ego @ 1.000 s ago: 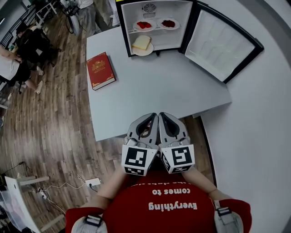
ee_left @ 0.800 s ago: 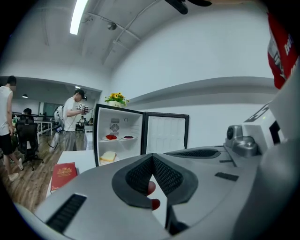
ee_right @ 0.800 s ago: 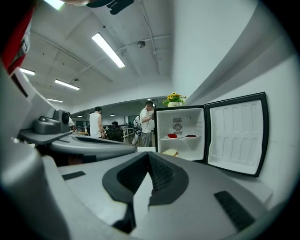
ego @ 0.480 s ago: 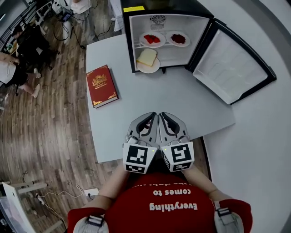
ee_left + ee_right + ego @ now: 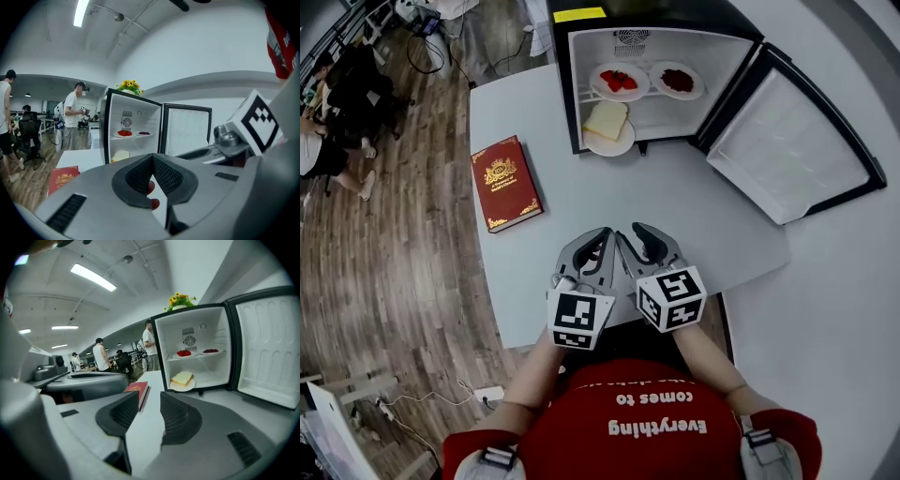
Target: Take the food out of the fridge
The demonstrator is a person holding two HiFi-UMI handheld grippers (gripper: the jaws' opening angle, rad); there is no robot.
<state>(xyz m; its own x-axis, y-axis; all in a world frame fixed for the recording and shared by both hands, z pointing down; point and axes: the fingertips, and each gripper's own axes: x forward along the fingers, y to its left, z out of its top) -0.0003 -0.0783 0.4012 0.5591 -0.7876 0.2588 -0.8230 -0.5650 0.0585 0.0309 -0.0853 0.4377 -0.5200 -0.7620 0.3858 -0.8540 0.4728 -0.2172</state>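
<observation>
The small fridge [image 5: 572, 94] stands open at the table's far end, its door [image 5: 792, 141] swung to the right. On its upper shelf sit a plate of red food [image 5: 620, 81] and a plate of dark red food [image 5: 678, 80]. A slice of bread on a plate [image 5: 607, 124] lies on the fridge floor. My left gripper [image 5: 602, 234] hovers over the near part of the table, shut and empty. Beside it my right gripper [image 5: 633, 232] is open; its jaws have just been opening, with nothing between them. In the right gripper view the bread [image 5: 182, 378] lies straight ahead, some way off.
A red book [image 5: 504, 183] lies on the white table [image 5: 694, 206], left of the grippers. Yellow flowers [image 5: 180, 300] top the fridge. People [image 5: 328, 141] stand and sit on the wooden floor to the left. A white wall curves along the right.
Both grippers have moved forward from the table's near edge to over the table, toward the fridge. The right gripper's jaws have gone from shut to open.
</observation>
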